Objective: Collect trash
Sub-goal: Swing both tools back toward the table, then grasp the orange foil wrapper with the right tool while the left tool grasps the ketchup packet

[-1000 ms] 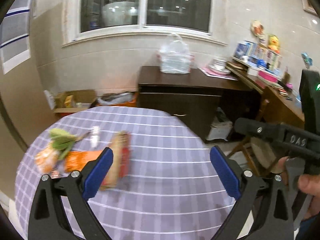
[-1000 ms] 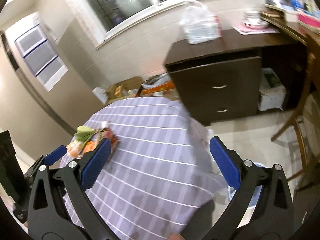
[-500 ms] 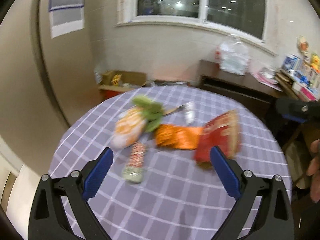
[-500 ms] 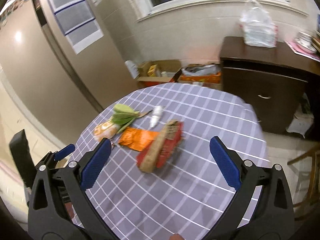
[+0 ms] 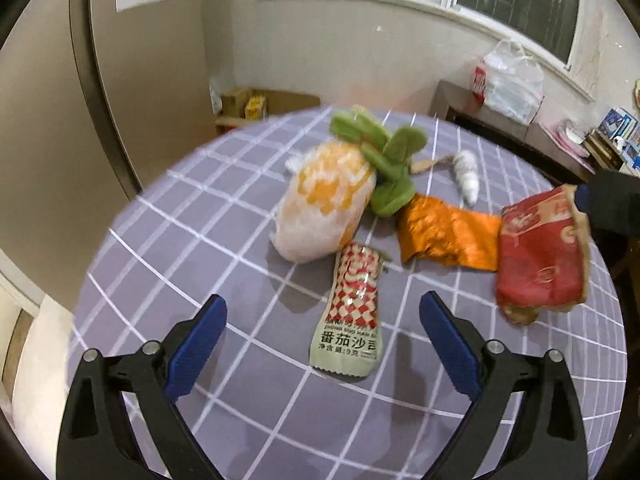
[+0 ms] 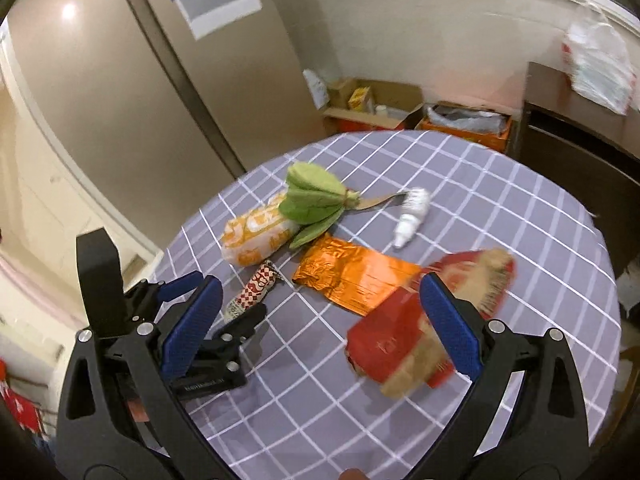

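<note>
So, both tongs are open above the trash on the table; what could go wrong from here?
1. The ketchup sachet lies flat on the tablecloth, so the left tongs, which have just been closing slightly with nothing between them, may pinch cloth too.
2. The red paper bag under the right tongs looks crumpled and may slip.

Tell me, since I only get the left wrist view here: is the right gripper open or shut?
Observer: Open. The right gripper has its jaws spread wide and hangs over the red paper bag.
Operator: Any container near the table that I can't see?
Observer: An orange crate with plastic in it sits on the floor beyond the table. Whether it is a bin I cannot tell.
</note>
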Available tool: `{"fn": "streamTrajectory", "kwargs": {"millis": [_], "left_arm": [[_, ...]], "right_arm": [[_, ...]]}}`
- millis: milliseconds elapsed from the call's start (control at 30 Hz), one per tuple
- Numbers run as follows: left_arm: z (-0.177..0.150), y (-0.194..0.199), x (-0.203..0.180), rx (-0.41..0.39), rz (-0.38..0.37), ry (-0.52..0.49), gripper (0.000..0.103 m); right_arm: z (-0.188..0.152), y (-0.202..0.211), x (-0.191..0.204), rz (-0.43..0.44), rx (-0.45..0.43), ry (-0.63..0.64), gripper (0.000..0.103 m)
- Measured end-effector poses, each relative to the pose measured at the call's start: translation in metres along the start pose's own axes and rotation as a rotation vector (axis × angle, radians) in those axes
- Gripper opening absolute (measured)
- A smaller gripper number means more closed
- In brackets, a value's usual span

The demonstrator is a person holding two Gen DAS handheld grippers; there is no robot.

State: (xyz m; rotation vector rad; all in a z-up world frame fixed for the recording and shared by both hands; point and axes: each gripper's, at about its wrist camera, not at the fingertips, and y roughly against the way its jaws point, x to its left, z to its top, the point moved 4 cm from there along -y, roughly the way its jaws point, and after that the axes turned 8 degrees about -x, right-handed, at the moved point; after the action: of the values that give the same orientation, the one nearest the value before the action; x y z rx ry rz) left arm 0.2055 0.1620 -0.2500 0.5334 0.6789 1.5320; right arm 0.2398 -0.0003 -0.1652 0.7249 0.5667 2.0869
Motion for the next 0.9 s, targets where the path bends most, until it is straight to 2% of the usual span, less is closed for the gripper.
{"fn": "streamTrajectory", "kwargs": {"millis": [33,67,133,200,233,333,400,467,533,600,900], "left_arm": [[0.001,0.001,-0.001,-0.01,0.003,-0.005,0.074],[0.002,0.003,-0.002,-0.019,-0.011,-0.004,0.068],[0.001,0.003,-0.001,-0.022,0.006,-0.016,0.04],[0.001,0.005,0.003,-0.021,-0.004,0.003,0.02],[0.001,0.006,0.005,-0.018,-0.014,0.017,0.017],[-0.004,0.012,0.013,-0.016,-0.023,0.051,0.013],[-0.009,0.018,0.015,-0.016,-0.023,0.057,0.012],[-0.013,0.024,0.016,-0.018,-0.022,0.061,0.012],[-0.017,0.03,0.017,-0.02,-0.029,0.07,0.011],[-0.02,0.034,0.018,-0.023,-0.031,0.076,0.011],[-0.02,0.059,0.016,-0.064,-0.045,0.121,0.01]], "right_arm": [[-0.001,-0.011,0.003,-0.008,0.017,0.016,0.097],[-0.002,-0.018,0.005,-0.012,0.025,0.026,0.097],[-0.003,-0.032,0.011,-0.026,0.038,0.052,0.097],[-0.005,-0.052,0.017,-0.054,0.052,0.085,0.097],[-0.006,-0.058,0.018,-0.068,0.058,0.093,0.097],[-0.011,-0.08,0.021,-0.112,0.077,0.124,0.093],[-0.018,-0.093,0.025,-0.138,0.103,0.154,0.064],[-0.026,-0.099,0.024,-0.209,0.106,0.203,0.054],[-0.03,-0.095,0.023,-0.209,0.07,0.209,0.045],[-0.032,-0.091,0.022,-0.2,0.07,0.206,0.035],[-0.018,-0.037,0.018,-0.03,-0.019,0.094,0.035]]}}
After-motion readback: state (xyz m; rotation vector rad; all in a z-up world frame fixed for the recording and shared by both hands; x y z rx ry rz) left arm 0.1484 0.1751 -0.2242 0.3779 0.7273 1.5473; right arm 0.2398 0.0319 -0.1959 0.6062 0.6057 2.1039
